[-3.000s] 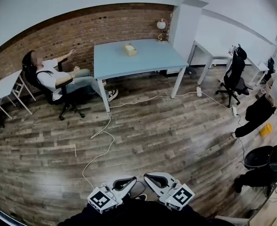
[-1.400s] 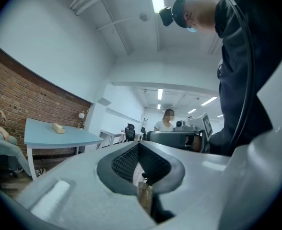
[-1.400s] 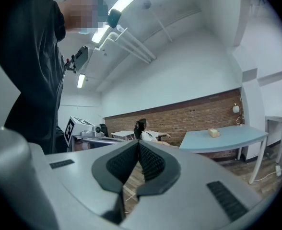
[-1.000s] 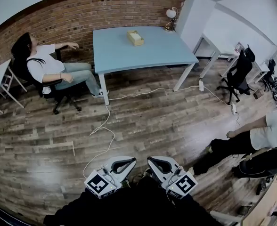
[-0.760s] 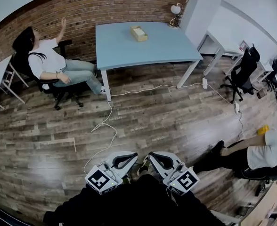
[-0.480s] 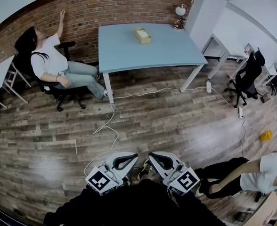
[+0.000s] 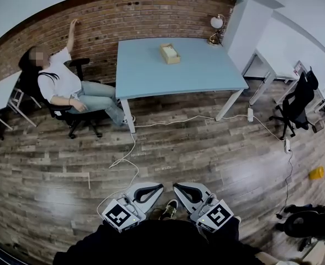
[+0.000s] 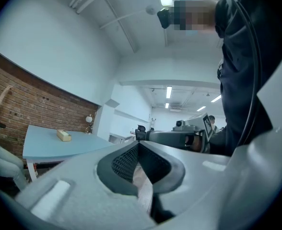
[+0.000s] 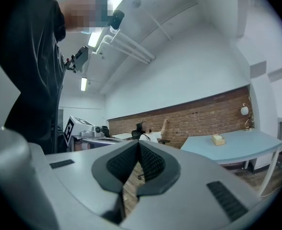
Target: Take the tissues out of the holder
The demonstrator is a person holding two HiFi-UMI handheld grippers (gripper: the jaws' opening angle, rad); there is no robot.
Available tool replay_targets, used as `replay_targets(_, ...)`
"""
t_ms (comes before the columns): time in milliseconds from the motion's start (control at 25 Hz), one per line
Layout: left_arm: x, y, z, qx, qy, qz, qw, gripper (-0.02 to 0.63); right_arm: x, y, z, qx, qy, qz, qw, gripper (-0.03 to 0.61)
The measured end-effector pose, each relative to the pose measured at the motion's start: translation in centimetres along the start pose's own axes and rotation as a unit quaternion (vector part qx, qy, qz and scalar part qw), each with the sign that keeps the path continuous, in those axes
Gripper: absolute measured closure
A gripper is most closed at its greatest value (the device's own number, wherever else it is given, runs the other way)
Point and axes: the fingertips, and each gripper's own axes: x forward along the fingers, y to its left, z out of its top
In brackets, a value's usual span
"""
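Note:
The tissue holder [image 7: 170,53], a small tan box, stands on the far half of the light blue table [image 7: 151,76] across the room. Both grippers are held low and close to my body, far short of the table. My left gripper [image 7: 161,187] and right gripper [image 7: 176,187] sit side by side, tips pointing toward the table. In the left gripper view the jaws [image 8: 138,145] touch at the tips with nothing between them, and the holder [image 8: 63,135] is small and distant. The right gripper [image 9: 139,145] is likewise shut and empty, with the holder [image 9: 218,139] far off.
A person [image 7: 63,87] sits in a black chair left of the table, one arm up on the brick wall. A lamp [image 7: 216,24] stands at the table's back right corner. A white cable [image 7: 130,148] trails over the wood floor. An office chair [image 7: 298,101] and white desk [image 7: 270,65] stand right.
I have moved nearer the table with both grippers held as before. The crouching person at the right has dropped nearly out of view. The seated person raised an arm to the wall.

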Motion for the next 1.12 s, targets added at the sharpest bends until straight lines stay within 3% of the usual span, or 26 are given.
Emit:
replay_targets(640,12.6,1.6,0.8,0.008,0.002,0.006,1.0,0.62,-3.8,-11.9,1.6,-0.005,-0.008,0.009,1.0,0.574)
replay_targets(1120,15.9,3.2,0.2,-0.004,0.009,0.028,0.9996,0.62,-3.4,-15.9,1.3,-0.002,-0.006,0.028,1.0,0.574)
